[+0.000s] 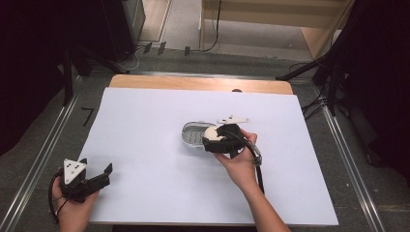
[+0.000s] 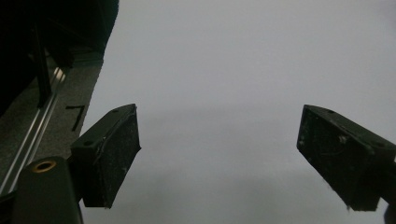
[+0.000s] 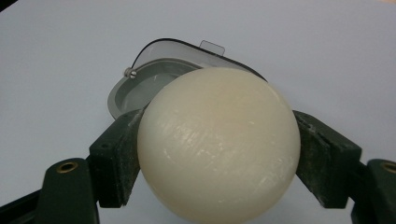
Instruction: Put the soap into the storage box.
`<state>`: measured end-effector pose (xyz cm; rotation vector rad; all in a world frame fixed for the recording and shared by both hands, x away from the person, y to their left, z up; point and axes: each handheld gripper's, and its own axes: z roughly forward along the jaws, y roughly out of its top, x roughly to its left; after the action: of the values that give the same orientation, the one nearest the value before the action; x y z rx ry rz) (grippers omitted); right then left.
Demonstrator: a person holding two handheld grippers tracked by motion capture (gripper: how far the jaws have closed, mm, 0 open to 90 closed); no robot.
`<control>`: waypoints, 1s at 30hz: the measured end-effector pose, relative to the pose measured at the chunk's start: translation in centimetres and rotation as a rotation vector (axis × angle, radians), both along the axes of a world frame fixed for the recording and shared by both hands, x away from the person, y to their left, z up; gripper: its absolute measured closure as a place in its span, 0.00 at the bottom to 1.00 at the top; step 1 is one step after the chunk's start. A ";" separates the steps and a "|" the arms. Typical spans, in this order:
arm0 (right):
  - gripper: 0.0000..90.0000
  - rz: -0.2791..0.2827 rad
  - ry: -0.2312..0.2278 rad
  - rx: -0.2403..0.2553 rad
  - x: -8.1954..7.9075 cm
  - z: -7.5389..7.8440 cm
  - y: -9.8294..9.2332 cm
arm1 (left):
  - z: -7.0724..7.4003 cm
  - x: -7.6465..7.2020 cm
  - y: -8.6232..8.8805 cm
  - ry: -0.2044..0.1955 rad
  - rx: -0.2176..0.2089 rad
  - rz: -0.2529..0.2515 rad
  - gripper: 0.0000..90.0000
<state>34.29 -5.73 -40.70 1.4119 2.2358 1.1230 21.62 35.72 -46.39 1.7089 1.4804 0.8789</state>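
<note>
Item 1: left gripper (image 2: 219,158), near edge, jaws wide, empty. Item 2: right gripper (image 3: 217,154) clamps smooth cream egg-shaped ball (image 3: 218,144) just above grey oval plastic slotted dish (image 1: 194,135). We judge risk: slick, round, could slip and roll.

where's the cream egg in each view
High view: the egg sits right of centre, in the right gripper, at the grey dish.
Left gripper view: open jaws over the white sheet.
Right gripper view: centre, clamped between both jaws.
Shared landmark: the grey dish, behind the egg.
</note>
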 end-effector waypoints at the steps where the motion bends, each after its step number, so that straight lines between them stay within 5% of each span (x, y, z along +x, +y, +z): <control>1: 0.27 0.000 0.000 0.000 0.0 0.0 0.0 | 0.0 0.0 0.0 0.000 0.000 0.000 0.16; 30: 0.27 -0.012 0.056 -0.016 2.9 -1.1 3.9 | 0.0 0.0 0.0 -0.005 -0.010 0.002 0.16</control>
<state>37.16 -1.84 -41.82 1.4659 2.2663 1.0720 21.60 35.76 -46.40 1.6972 1.4817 0.8747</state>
